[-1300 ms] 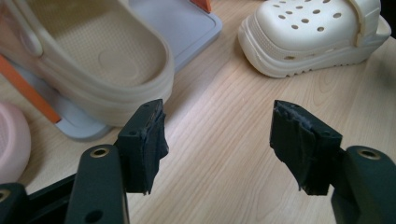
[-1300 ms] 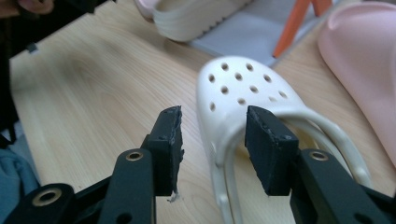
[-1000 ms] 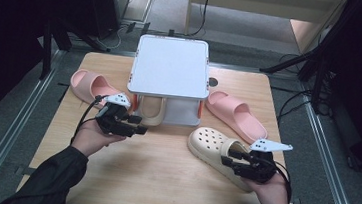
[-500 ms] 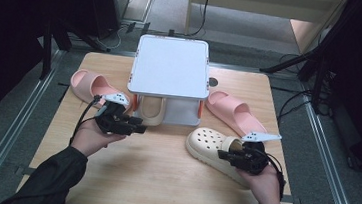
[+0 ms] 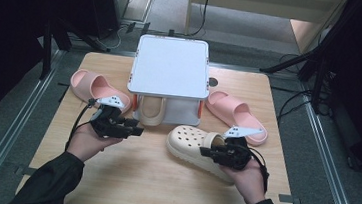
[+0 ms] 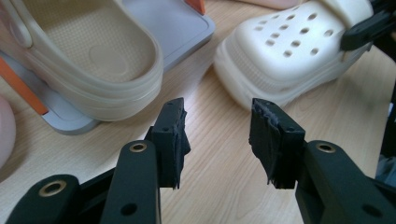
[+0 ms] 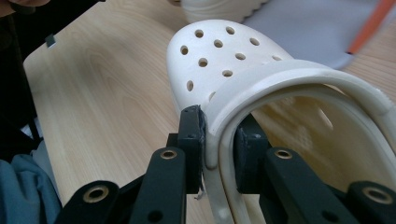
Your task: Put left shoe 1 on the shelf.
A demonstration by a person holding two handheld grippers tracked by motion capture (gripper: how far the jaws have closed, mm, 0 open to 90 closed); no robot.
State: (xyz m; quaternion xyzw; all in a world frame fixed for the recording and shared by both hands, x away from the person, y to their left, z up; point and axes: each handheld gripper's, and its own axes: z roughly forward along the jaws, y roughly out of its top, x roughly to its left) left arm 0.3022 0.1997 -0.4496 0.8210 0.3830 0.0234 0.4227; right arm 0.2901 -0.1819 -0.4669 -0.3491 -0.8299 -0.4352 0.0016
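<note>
Within the last second the right gripper (image 5: 209, 151) had closed onto the rim of the cream clog (image 5: 192, 143) lying just in front of the grey rack (image 5: 170, 66), so a lift looked imminent, while the left gripper (image 5: 136, 129), jaws apart and empty, waited near the rack's front-left corner.

A lab-style recording rig: a wooden table (image 5: 125, 187) stands on grey floor between metal rails (image 5: 10, 131), with dark stands (image 5: 317, 70) and loose cables (image 5: 294, 100) around it.
</note>
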